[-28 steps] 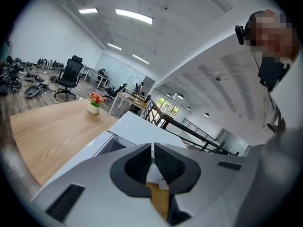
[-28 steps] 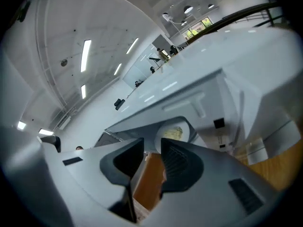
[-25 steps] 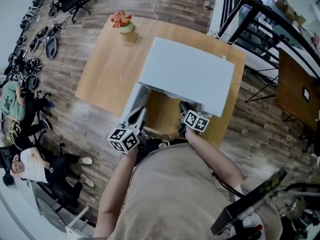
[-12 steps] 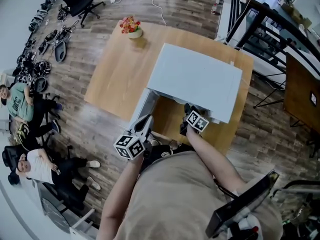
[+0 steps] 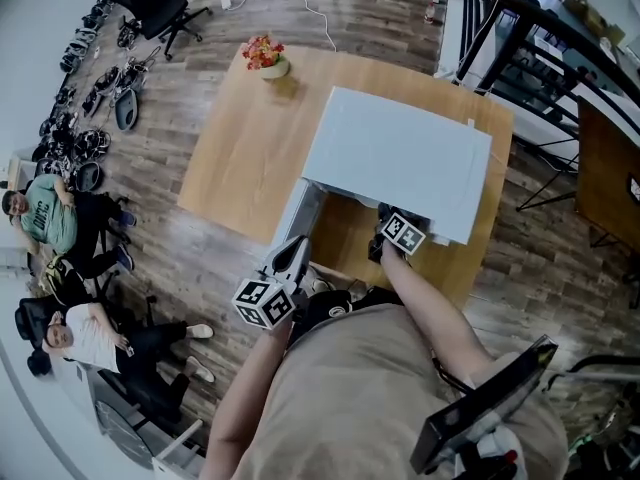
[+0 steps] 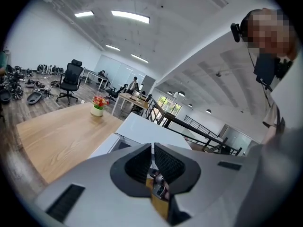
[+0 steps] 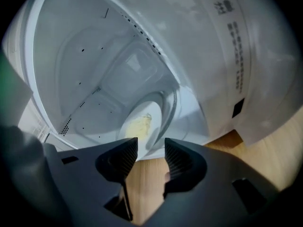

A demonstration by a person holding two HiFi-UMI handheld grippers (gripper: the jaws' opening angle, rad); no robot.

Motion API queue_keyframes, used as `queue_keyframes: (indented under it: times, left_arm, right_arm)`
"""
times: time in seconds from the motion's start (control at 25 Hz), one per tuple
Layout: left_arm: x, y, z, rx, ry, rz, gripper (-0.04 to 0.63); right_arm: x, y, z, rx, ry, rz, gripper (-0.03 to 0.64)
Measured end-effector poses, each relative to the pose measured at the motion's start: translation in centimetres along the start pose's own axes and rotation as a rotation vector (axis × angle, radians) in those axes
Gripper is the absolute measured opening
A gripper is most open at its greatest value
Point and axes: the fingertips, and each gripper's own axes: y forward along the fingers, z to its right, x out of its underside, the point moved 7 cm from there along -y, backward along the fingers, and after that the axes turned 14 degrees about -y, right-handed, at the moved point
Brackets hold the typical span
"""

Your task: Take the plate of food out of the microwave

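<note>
1. My right gripper (image 7: 150, 149), lower centre of its view: jaws apart, just been opening, nothing between them.
2. My left gripper (image 6: 152, 151), low centre of its view: jaws all but together, empty.
3. Plate (image 7: 142, 123) of pale yellow food, just past my right jaws, on the glass turntable (image 7: 173, 105) inside the microwave (image 7: 80, 65).
4. Microwave door (image 5: 298, 210): swung open.
5. Wooden table (image 5: 235, 138), under the microwave.
6. Flower pot (image 5: 264, 54), upper left of head view, at the table's far edge.

The head view is looking steeply down on the microwave (image 5: 400, 158) — both gripper views are facing it too, the right one from close ahead.
</note>
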Motion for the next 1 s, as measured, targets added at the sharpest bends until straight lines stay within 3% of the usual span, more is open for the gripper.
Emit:
queue_keyframes:
  times: [0.2,0.28,0.36,0.64,1.0]
  left_arm:
    - [-0.2,-0.4,-0.3,-0.007,-0.001,0.003,0.002]
    - [-0.2,-0.6,-0.5,-0.013,-0.005,0.006,0.002]
    - [-0.1,-0.8,-0.7,-0.017,-0.009,0.009,0.002]
    - [0.4,-0.7,-0.8,-0.021,-0.026,0.006,0.002]
    - [0.8,0.0,-0.2,-0.010,-0.026,-0.008,0.002]
  right_arm:
    - [0.0,0.6,-0.3,-0.009,0.040,-0.004,0.174]
    - [0.1,0.7,-0.1,-0.002,0.067,-0.012,0.110]
    - [0.3,0.7,0.2,-0.019,0.119,-0.011,0.098]
    - [1.0,-0.4,1.0,-0.143,0.397,0.049,0.031]
    - [1.8,-2.5,0.0,-0.360,0.594,0.077,0.014]
